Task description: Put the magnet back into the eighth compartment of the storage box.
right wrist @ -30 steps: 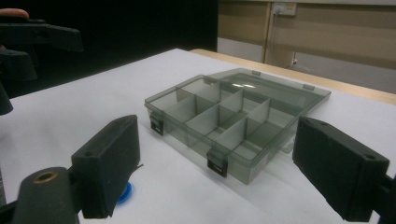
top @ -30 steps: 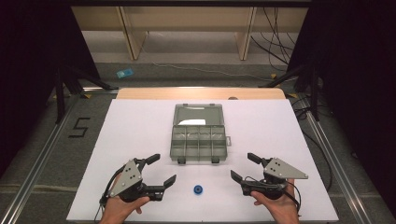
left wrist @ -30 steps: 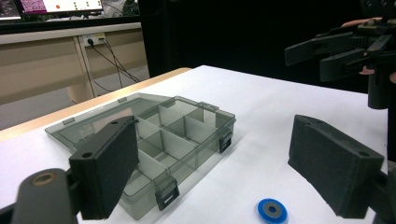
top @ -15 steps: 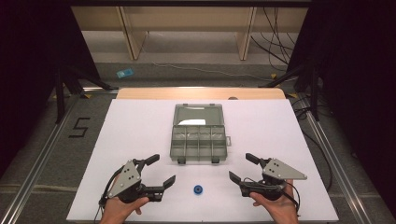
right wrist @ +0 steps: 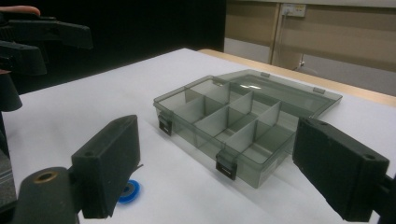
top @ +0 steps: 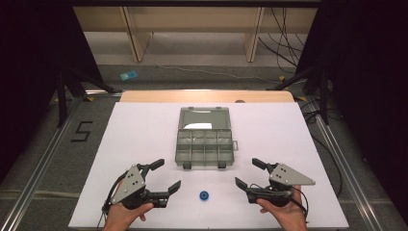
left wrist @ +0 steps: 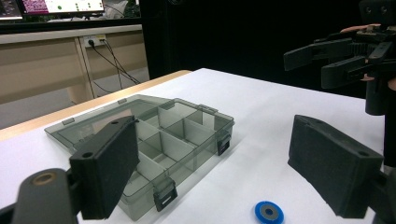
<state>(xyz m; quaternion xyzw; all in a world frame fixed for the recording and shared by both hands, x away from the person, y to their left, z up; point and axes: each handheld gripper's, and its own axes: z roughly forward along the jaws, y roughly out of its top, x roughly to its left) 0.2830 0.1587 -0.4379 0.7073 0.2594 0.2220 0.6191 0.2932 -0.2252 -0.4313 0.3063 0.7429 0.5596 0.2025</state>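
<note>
We hold the left gripper (top: 166, 178) and right gripper (top: 246, 174) with jaws apart, the blue ring (top: 204, 195) lying between them. Beyond sits the open box (top: 205, 144); our left gripper view reveals a monitor (left wrist: 51, 6).

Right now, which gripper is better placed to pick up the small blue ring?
Left, marginally: the left gripper is open, and its near jaw tip lies closer to the small blue ring than the right gripper.
</note>
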